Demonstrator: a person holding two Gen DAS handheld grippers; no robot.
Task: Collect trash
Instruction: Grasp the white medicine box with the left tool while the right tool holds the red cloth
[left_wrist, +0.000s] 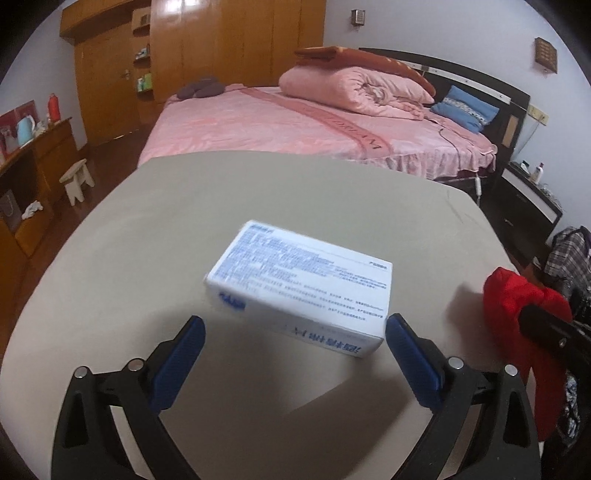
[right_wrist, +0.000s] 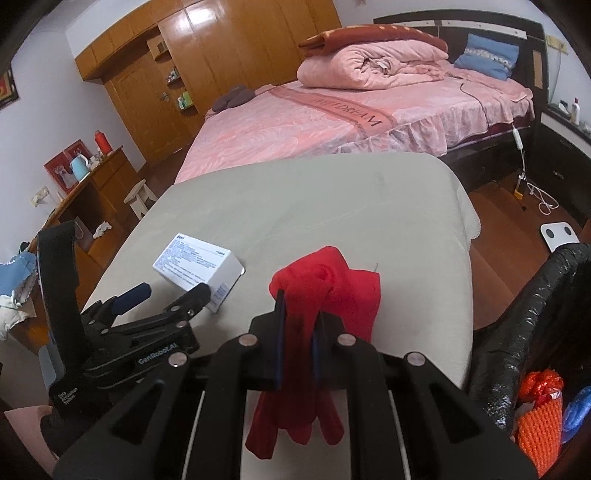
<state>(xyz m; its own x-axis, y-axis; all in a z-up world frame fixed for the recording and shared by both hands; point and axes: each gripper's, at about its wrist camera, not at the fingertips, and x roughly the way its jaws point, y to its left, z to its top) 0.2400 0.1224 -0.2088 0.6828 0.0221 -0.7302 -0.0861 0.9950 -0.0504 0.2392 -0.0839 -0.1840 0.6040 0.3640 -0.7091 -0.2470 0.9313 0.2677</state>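
Note:
A white box with blue print lies on the beige table. My left gripper is open, its blue pads on either side of the box's near end, just short of it. The box also shows in the right wrist view, with the left gripper beside it. My right gripper is shut on a red cloth, which hangs over the table's near right part. The red cloth also shows in the left wrist view.
A bin lined with a black bag stands at the table's right edge, with orange and blue trash inside. A pink bed lies beyond the table. A wooden cabinet and small stool are at left.

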